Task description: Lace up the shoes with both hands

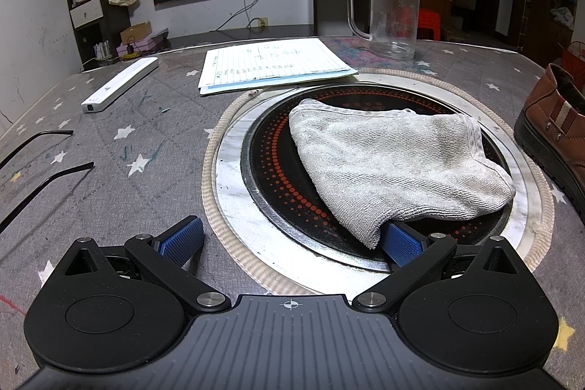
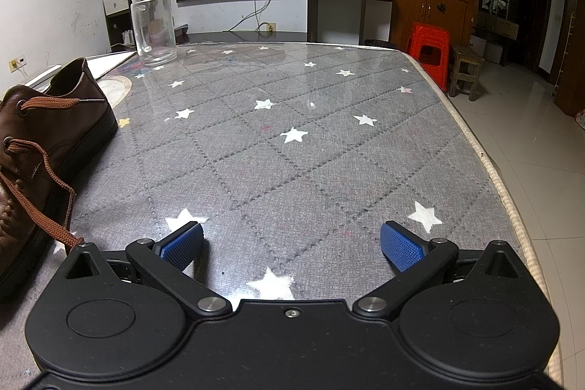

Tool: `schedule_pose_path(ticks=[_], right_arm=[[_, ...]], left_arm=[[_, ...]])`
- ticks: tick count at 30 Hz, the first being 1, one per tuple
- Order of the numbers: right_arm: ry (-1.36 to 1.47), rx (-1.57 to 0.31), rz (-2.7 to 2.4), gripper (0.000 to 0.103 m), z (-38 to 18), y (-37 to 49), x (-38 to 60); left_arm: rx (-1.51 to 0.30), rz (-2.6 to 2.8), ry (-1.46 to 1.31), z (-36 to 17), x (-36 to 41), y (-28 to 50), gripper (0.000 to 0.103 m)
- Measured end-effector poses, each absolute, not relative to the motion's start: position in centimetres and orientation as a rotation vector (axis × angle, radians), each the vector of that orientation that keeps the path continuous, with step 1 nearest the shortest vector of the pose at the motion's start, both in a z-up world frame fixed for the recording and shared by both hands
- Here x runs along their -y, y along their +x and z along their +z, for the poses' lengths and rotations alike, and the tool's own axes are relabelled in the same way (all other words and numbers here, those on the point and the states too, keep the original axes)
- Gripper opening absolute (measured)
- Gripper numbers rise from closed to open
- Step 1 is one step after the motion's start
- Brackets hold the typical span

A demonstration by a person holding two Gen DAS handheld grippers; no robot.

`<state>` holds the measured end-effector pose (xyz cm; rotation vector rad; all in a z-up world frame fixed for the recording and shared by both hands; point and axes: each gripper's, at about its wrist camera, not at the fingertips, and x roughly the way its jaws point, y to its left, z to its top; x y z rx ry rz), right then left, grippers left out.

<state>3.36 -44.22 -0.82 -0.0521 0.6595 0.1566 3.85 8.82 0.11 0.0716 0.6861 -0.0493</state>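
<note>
The jaws of the left gripper are spread wide and hold nothing. One blue pad has its tip tucked under the edge of a grey cloth. The cloth lies on a round black plate with red dots set into the tabletop. To the left are two thin black bent rods. Farther back lie a white bar and a sheet of lined paper, then a clear jug.

The jaws of the right gripper are wide apart too, with only bare star cloth between them. The brown shoe sits off to the left, outside the jaws. Its loose brown lace hangs down and ends just beside the gripper's left corner. In the left view the shoe is at the far right edge.
</note>
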Motion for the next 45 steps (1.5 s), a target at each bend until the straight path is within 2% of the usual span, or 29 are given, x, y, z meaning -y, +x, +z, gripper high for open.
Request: schedule_pose_path(ticks=[45], right_arm=[[-0.052, -0.659, 0.156, 0.103, -0.83, 3.34, 44.23]], left_arm=[[-0.686, -0.049, 0.072, 0.11, -8.67, 3.72, 0.103]])
